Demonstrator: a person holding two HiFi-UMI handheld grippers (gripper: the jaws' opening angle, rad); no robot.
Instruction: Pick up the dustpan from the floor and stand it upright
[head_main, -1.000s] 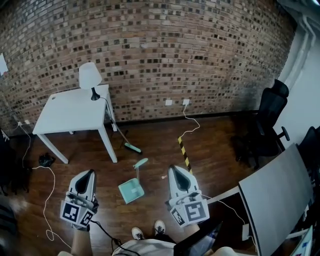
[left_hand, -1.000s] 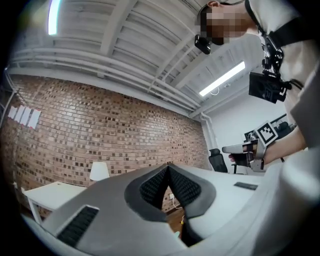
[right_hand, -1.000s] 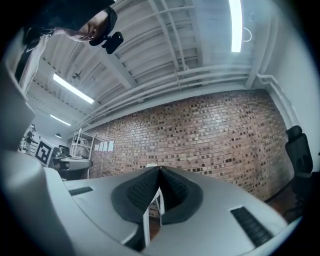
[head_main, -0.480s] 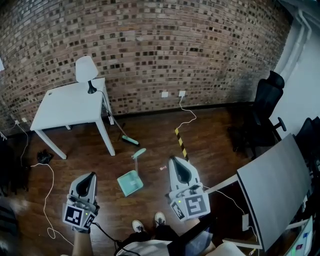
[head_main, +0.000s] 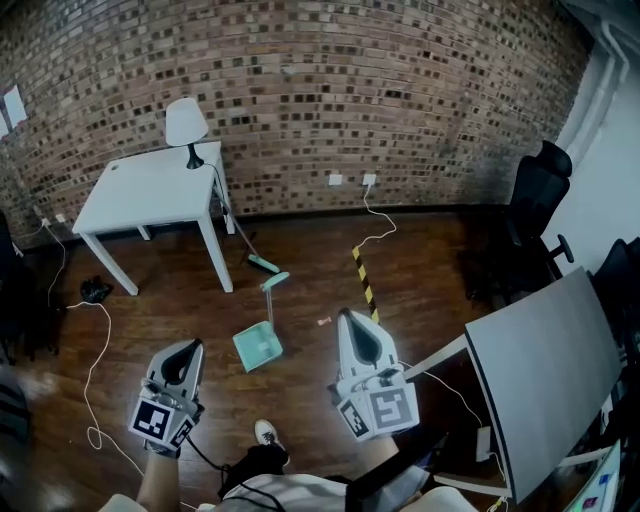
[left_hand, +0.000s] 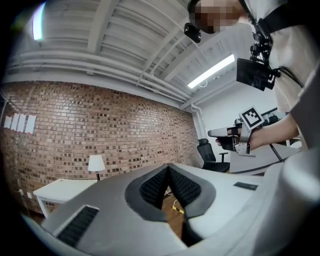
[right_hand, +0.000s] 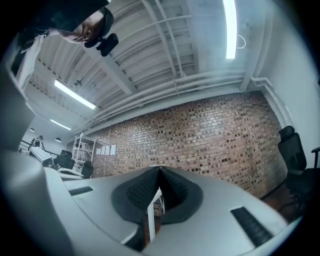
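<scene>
Mint-green dustpan (head_main: 258, 347): flat on the dark wooden floor (head_main: 430, 290), pan end toward the person, handle pointing away toward the brick wall (head_main: 400, 100). Not upright. Touched by neither claw. Lies between the two claws in the head view, a little ahead of both and apart from each.

Left claw (head_main: 191, 345): held low at the left, tips pressed together, gripping nothing. Seen in the left gripper view as dark ribbed pads (left_hand: 152, 188) meeting at the front, with only floor visible through the slit behind them.

Right claw (head_main: 346, 316): held to the right of the dustpan, likewise closed tip to tip and empty. Same in the right gripper view: ribbed pads (right_hand: 140, 190) together, nothing clamped.

Beyond the dustpan: green-headed brush (head_main: 263, 265) on the floor beside a leg of the white bench (head_main: 150, 190), long handle slanting up toward the bench. White lamp (head_main: 186, 125) standing on the bench's back corner. Strip of yellow-and-black tape (head_main: 365, 283) on the floor to the right of the dustpan's handle. Black office chair (head_main: 530, 225) at the right. Large grey panel (head_main: 545, 370) at lower right. One shoe (head_main: 266, 433) at the bottom edge.
</scene>
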